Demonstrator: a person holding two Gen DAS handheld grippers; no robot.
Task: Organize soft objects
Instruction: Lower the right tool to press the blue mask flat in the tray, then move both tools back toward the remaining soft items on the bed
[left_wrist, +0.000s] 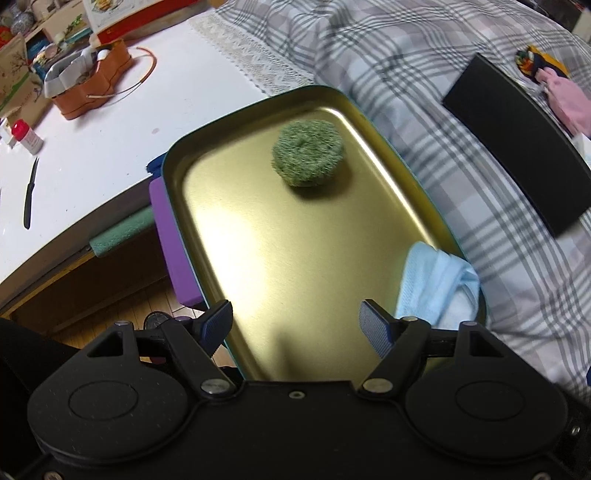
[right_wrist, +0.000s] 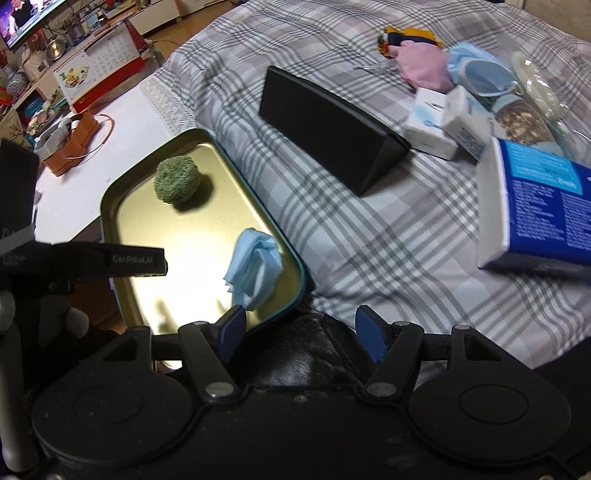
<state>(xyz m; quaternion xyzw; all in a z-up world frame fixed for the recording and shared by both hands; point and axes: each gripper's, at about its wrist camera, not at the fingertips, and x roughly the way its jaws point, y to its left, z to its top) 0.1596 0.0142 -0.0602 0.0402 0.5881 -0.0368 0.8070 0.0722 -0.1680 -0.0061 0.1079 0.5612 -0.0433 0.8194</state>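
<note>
A gold metal tray (left_wrist: 295, 258) (right_wrist: 140, 206) lies at the edge of a plaid-covered bed. In it sit a round green scrubby pad (left_wrist: 308, 153) (right_wrist: 177, 180) at the far end and a crumpled light-blue face mask (left_wrist: 439, 280) (right_wrist: 255, 266) against the near right rim. My left gripper (left_wrist: 295, 328) hovers open over the tray's near end, nothing between its fingers. My right gripper (right_wrist: 300, 332) is open too, above the tray's near right corner and a dark surface, with the mask just ahead of its left fingertip. Further soft things lie far back: a pink cloth (right_wrist: 424, 68) and another blue mask (right_wrist: 476, 70).
A black wedge-shaped case (left_wrist: 524, 155) (right_wrist: 332, 129) lies on the plaid bedspread (right_wrist: 369, 240). Boxes (right_wrist: 535, 206) and a clear bag crowd the right. Left of the tray is a white table (left_wrist: 92, 155) with a brown basket (left_wrist: 88, 85), a knife and clutter.
</note>
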